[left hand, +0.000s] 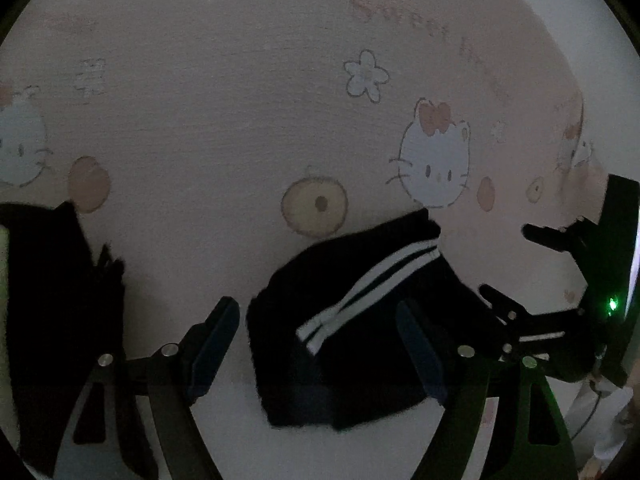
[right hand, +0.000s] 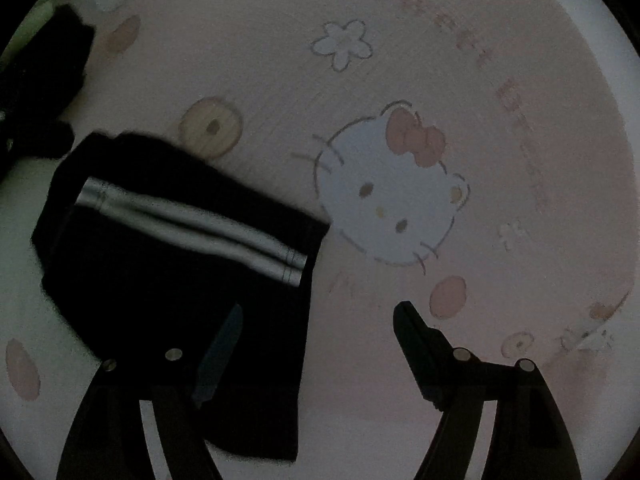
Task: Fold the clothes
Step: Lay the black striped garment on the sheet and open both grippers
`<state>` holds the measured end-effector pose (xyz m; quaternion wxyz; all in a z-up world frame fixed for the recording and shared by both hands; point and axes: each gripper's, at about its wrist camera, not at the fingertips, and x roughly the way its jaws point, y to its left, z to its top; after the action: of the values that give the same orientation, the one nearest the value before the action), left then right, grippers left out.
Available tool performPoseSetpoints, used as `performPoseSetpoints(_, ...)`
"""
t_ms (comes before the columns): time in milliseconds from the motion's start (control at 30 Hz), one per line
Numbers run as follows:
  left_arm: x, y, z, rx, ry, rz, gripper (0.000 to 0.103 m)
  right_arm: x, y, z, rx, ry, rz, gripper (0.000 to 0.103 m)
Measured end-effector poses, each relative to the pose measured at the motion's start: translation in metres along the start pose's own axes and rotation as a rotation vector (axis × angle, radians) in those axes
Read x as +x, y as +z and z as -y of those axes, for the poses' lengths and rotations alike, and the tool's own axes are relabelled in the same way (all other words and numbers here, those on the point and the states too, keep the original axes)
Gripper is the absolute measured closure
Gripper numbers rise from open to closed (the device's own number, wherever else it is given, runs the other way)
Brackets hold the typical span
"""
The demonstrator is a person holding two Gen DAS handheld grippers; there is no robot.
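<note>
Black folded garment [left hand: 352, 332]; only left view shows the right hand-held gripper [left hand: 504, 260].

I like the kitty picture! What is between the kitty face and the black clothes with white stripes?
Nothing but bare pink sheet: in the right wrist view the kitty face sits just past the corner of the striped black garment.

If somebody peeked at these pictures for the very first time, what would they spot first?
Probably the folded black garment with two white stripes, lying on the pink cartoon sheet between the open left tongs. Next, the big white cat face with a pink bow, printed just right of the garment. The right tongs are open too, over the garment's edge.
</note>
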<state>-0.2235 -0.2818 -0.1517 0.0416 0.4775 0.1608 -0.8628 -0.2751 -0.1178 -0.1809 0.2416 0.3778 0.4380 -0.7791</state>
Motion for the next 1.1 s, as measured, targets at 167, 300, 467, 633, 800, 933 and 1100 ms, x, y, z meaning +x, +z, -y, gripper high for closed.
performPoseSetpoints(167, -0.008, -0.021, 0.008, 0.010, 0.035, 0.016, 0.023, -0.016, -0.022, 0.002, 0.079, -0.005, 0.024, 0.026)
performPoseSetpoints(300, -0.017, -0.036, 0.017, 0.026, 0.074, 0.030, 0.023, -0.031, -0.034, -0.006, 0.165, 0.027, 0.043, 0.026)
performPoseSetpoints(467, -0.019, -0.047, 0.032, 0.022, 0.073, 0.028, 0.023, -0.040, -0.040, -0.014, 0.256, 0.046, 0.056, 0.026)
performPoseSetpoints(633, -0.012, -0.058, 0.038, -0.030, 0.045, 0.017, 0.023, -0.037, -0.051, -0.017, 0.355, 0.026, 0.065, 0.026)
performPoseSetpoints(800, -0.003, -0.073, 0.034, -0.138, 0.003, 0.004, 0.023, -0.015, -0.068, -0.009, 0.537, 0.191, 0.041, 0.026)
performPoseSetpoints(933, 0.005, -0.084, 0.028, -0.229, 0.009, -0.001, 0.023, 0.000, -0.077, -0.010, 0.617, 0.281, -0.026, 0.026)
performPoseSetpoints(1100, 0.009, -0.090, 0.020, -0.308, -0.039, 0.002, 0.023, -0.001, -0.075, -0.022, 0.543, 0.240, -0.034, 0.026)
